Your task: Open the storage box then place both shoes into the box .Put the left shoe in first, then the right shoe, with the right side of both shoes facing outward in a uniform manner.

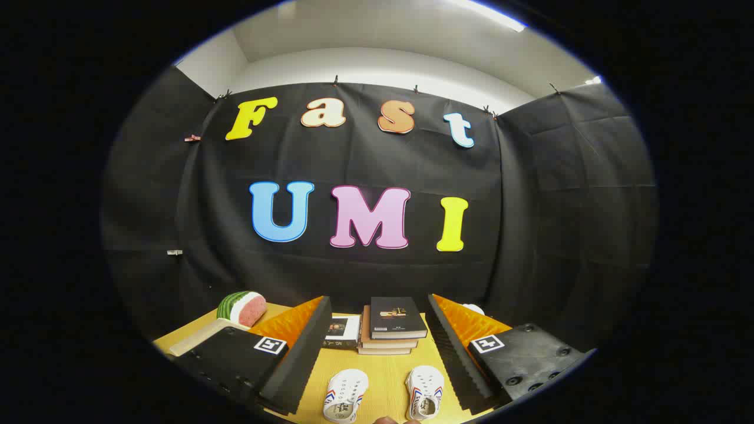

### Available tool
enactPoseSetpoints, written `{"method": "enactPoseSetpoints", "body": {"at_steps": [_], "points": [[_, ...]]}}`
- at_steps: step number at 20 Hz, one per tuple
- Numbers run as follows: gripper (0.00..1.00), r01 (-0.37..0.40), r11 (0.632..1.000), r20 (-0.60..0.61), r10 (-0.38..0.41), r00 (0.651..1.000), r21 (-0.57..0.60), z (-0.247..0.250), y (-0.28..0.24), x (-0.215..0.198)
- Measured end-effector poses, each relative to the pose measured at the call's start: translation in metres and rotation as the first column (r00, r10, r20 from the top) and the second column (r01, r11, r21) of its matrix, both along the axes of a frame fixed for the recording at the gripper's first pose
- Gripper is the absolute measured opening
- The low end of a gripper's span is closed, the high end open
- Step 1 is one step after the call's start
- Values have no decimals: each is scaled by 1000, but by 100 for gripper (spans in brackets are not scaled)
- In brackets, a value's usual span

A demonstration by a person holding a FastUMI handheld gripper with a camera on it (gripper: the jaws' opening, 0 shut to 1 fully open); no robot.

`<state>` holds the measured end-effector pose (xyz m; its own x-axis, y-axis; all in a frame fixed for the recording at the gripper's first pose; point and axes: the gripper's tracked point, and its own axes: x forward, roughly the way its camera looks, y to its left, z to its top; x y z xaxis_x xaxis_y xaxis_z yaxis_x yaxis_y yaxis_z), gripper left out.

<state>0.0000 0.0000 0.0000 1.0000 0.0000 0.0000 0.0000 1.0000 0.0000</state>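
Note:
Two small white shoes with red and blue stripes lie on the wooden table between my fingers. One shoe [344, 396] lies nearer the left finger [294, 365], the other shoe [424, 393] nearer the right finger [465, 359]. Both point away from me, toes toward the books. My gripper [377, 347] stands wide open above the table with nothing pressed between its fingers. No storage box is in sight.
A stack of books [393, 330] sits just beyond the fingers, with another book [341, 333] flat beside it on the left. A watermelon slice model [242, 307] on a light board [203, 335] lies far left. A white object [474, 308] peeks out behind the right finger.

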Motion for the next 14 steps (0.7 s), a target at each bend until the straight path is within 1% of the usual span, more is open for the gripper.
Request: {"method": "enactPoseSetpoints", "body": {"at_steps": [8, 14], "points": [[97, -8, 1000, -3, 8, 1000, -21, -3, 3, 6], [97, -15, 1000, -22, 14, 1000, -8, -10, 7, 7]]}}
